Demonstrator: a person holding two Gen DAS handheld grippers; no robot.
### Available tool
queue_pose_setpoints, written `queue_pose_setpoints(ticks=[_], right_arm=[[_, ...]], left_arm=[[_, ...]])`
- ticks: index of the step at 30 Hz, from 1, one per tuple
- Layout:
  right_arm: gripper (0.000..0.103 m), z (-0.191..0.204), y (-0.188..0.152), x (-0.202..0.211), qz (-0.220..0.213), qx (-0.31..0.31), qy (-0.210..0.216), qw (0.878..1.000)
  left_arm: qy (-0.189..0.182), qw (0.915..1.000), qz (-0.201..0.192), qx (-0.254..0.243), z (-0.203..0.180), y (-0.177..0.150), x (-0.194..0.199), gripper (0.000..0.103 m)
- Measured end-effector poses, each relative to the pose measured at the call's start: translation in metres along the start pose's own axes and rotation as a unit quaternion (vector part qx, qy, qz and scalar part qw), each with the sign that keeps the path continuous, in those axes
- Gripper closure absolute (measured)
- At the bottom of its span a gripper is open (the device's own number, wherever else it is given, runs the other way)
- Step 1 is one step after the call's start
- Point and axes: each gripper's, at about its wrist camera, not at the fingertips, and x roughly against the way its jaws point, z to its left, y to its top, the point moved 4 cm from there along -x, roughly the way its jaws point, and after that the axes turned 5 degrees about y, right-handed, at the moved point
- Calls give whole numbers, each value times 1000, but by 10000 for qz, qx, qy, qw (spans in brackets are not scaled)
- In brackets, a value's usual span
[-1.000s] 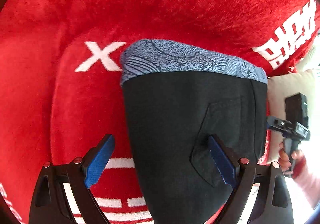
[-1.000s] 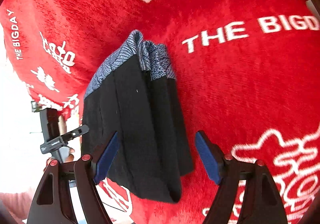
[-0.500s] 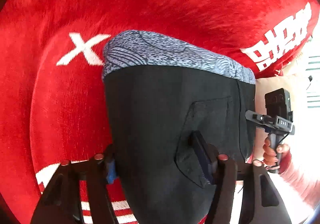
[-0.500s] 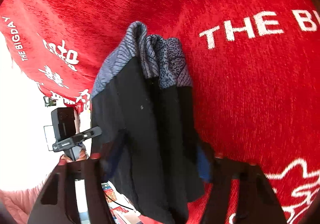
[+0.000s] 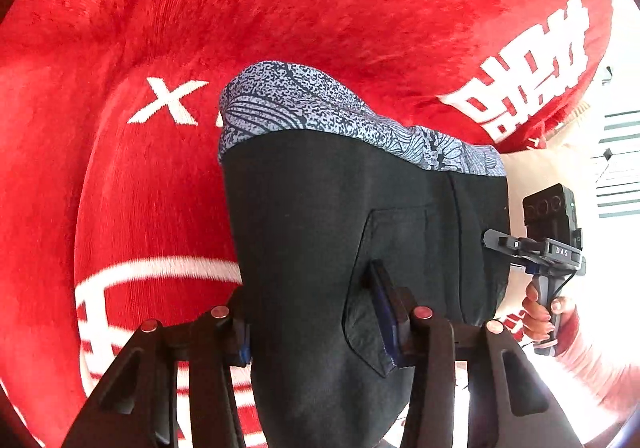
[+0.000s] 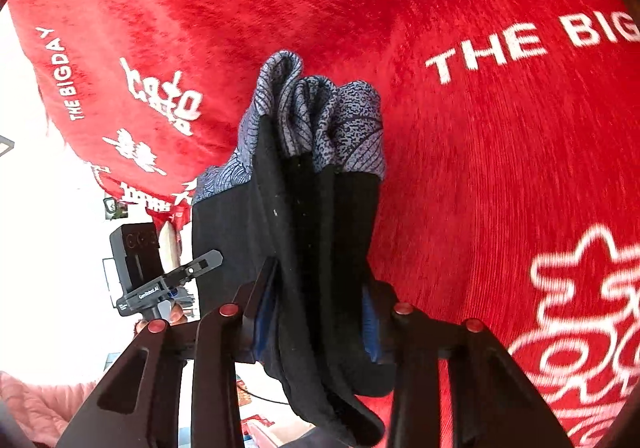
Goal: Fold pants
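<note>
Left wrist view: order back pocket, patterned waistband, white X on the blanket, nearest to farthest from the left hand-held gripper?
1. Black pants' back pocket: at the left hand-held gripper, whose jaws are closing.
2. Blue-grey patterned waistband: pants' far end.
3. White X on red plush blanket: upper left; close to waistband.

The pants hang over the blanket, pinched between the closing jaws of the left gripper and the right gripper, patterned band at the far end.

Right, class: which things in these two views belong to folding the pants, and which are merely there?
Belongs:
black pants with a blue patterned waistband
left gripper, closing on them
right gripper, closing on them

Merely there:
red plush blanket with white lettering
</note>
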Motion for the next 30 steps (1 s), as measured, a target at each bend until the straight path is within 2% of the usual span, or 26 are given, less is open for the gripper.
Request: queue_pose_setpoints(ticks=[6,12,16,18,20,21,23,25,27,28,30], right_arm=[[63,13,-38,17,19,-4,39,10000],[63,12,-71,7,124,-61,64,9999],[63,-1,-85,-6,243,-61,-76,9997],[62,-10,-92,-14,295,82,-405,9987],[59,-16,-97,-24,210,252,-776,9964],[56,-18,-98,-24,112,276,-836,9961],[51,-22,-100,-23,-28,261,-874,9958],[45,-22,-101,-24,-121,357,-1057,9937],[40,-21,-102,-25,-179,424,-1200,9917],[38,-22,-102,-26,-199,431,-1263,9909],[32,-22,-103,-23,-261,432,-1460,9880]], left_arm=[[175,9998,15,-129,-18,-28,22,55],[415,9991,18,26,-11,-62,27,55],[471,9987,118,165,8,-83,6,55],[512,9985,109,166,17,-89,-9,53],[557,9984,27,126,25,-93,-16,45],[554,9984,-43,117,27,-94,-16,42],[688,9975,-186,-18,29,-96,-16,28],[845,9960,-261,-116,32,-96,-17,19],[814,9963,-252,-99,35,-95,-19,18],[855,9960,-244,-85,35,-94,-19,14],[1087,9934,-310,-174,33,-93,-19,11]])
